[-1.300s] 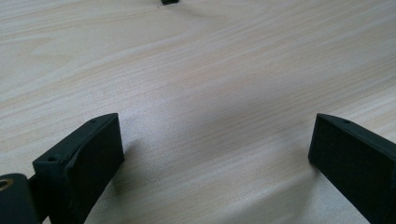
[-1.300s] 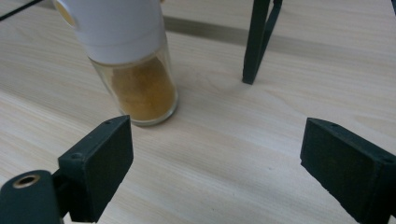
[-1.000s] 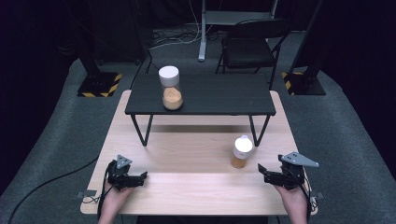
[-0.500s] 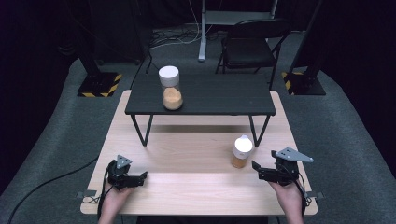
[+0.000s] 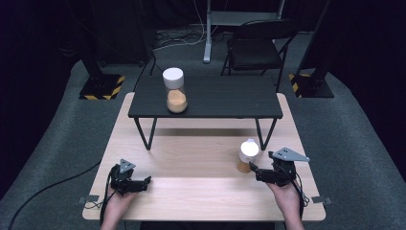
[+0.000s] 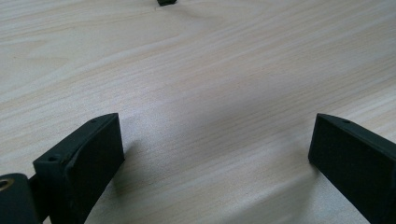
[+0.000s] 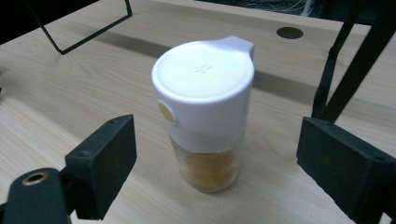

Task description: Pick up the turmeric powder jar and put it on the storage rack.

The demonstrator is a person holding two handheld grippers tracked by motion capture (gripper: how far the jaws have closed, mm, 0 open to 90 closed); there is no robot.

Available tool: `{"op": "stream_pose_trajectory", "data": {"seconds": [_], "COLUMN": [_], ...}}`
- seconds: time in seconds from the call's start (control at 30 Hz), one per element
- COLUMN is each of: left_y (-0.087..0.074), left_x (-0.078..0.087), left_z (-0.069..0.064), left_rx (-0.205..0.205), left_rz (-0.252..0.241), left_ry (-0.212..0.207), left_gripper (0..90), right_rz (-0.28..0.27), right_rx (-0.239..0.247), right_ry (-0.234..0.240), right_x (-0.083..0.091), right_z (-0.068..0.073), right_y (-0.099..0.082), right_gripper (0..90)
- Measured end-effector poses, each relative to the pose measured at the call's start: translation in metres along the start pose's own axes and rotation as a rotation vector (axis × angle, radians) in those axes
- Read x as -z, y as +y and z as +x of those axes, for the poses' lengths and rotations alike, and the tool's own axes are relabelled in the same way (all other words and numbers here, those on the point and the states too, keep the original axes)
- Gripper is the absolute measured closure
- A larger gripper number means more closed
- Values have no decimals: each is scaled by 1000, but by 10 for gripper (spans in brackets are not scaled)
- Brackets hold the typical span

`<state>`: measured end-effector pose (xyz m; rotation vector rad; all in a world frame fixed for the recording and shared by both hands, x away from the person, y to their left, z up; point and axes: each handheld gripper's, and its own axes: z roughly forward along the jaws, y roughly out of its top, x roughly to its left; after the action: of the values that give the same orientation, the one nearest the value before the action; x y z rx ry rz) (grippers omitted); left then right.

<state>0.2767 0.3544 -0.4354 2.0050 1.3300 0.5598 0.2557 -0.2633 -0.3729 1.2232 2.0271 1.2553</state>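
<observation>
near jar: your shaker jar [image 7: 205,112] stands upright on the light wood table [image 5: 191,158], right-front area, just ahead of your right gripper [image 5: 254,168]

near jar contents: orange-yellow powder sitting in the clear lower part, maybe a third of the glass that shows below the cap

near jar cap: big white cap [image 7: 201,77] with a little spout lip at the back and a round yellowish button on the side

writing: honestly nothing you can read, just a tiny embossed mark in the middle of the cap top, too small to make out

far jar: second jar [image 5: 175,91], same type, white cap, orange powder in the bottom, up on the small black table [image 5: 230,98], well apart from both your hands

right tongs: wide but they've just been closing a bit; the jar is ahead of the pads, not touched by them

left tongs: your left gripper [image 5: 143,181] is spread wide, nothing between the pads, just bare wood under it, at the left-front of the table
</observation>
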Motion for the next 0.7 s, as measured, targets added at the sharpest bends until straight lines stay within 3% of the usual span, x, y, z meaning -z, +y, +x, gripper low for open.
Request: {"op": "stream_pose_trajectory", "data": {"seconds": [0.37,0.7], "left_y": [0,0], "left_x": [0,0], "left_z": [0,0], "left_rx": [-1,-2], "left_rz": [0,0], "left_ry": [0,0], "left_gripper": [28,29], "right_rz": [11,21], "right_rx": [3,-2], "right_ry": [13,-20], "right_x": [-22,-38], "right_z": [4,11], "right_y": [8,9], "right_gripper": [133,137]}}
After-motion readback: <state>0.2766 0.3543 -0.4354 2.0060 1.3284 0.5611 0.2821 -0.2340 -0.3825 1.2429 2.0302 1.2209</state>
